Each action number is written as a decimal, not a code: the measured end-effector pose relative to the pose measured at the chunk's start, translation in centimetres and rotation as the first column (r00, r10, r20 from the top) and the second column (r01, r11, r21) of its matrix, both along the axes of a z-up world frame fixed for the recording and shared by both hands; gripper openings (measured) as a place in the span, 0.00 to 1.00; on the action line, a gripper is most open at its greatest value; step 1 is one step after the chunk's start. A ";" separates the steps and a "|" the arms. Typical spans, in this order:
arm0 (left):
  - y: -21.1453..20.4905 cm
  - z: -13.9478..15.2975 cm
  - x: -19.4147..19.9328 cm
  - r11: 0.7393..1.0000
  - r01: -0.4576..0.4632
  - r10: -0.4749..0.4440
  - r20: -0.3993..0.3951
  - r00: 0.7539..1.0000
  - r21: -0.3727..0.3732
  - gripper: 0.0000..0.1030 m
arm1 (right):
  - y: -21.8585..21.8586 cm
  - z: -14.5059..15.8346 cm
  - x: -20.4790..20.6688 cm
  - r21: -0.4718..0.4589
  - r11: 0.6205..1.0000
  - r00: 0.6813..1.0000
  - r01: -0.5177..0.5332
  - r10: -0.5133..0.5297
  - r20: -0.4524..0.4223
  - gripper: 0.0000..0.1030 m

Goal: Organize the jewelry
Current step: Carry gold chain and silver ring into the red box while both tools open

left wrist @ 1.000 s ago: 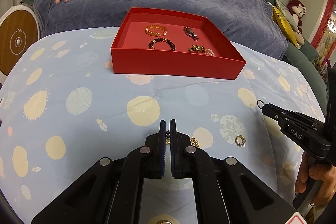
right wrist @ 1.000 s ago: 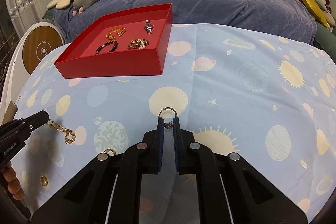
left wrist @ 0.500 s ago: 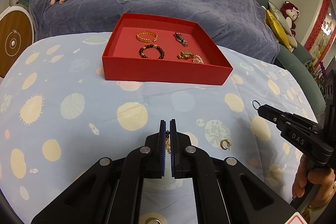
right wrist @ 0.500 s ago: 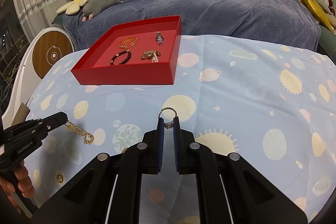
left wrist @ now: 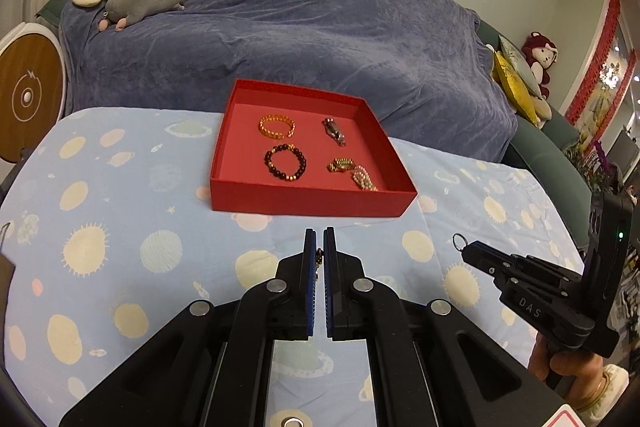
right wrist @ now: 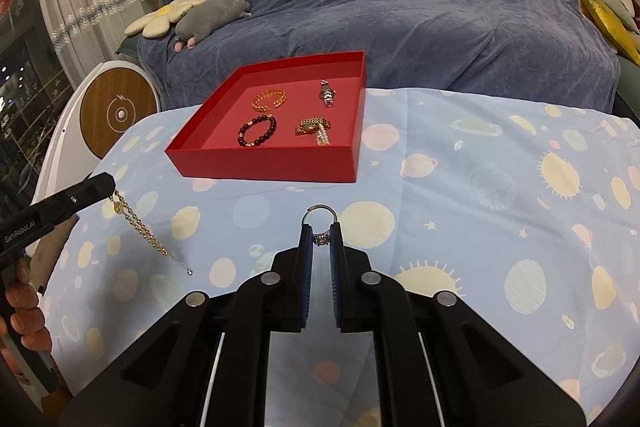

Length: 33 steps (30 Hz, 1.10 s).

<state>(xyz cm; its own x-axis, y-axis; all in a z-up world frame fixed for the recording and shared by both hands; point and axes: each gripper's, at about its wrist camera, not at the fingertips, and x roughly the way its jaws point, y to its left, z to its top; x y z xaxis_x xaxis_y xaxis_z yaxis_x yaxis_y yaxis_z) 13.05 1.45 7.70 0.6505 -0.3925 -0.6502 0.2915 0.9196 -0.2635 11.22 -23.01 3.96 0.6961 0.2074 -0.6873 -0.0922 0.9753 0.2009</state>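
Since a second ago both grippers have risen: the chain point(right wrist: 149, 235), then partly pooled on the tabletop point(right wrist: 480, 187), now hangs free from the left gripper point(left wrist: 319, 245), and the red tray point(left wrist: 308, 201) sits farther below in both views. The small gold hoop seen earlier on the cloth is out of sight.

The chain is gold and beaded, with a small disc near its top and a thin tail ending in a dark tip. The ring point(right wrist: 318, 217) is silver with a small stone setting.

The left jaws are nearly closed, pinching the chain's upper end. The right gripper point(right wrist: 319, 233) clenches the ring by its setting, the hoop standing above the jaw tips. The tray holds four bracelets and watches.
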 end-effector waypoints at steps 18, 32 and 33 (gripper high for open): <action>-2.6 3.6 12.3 0.991 -0.062 0.052 0.086 0.995 0.119 0.02 | 3.4 2.8 12.7 0.089 0.994 0.998 -0.055 0.054 0.010 0.08; -2.2 0.2 15.4 0.979 -0.131 0.125 0.044 0.991 0.158 0.47 | 4.9 -1.2 15.2 0.060 0.995 0.995 -0.079 0.082 -0.061 0.11; -2.1 0.4 15.1 0.976 -0.141 0.133 0.060 0.989 0.163 0.48 | 4.8 -0.9 14.9 0.059 0.995 0.995 -0.078 0.081 -0.052 0.11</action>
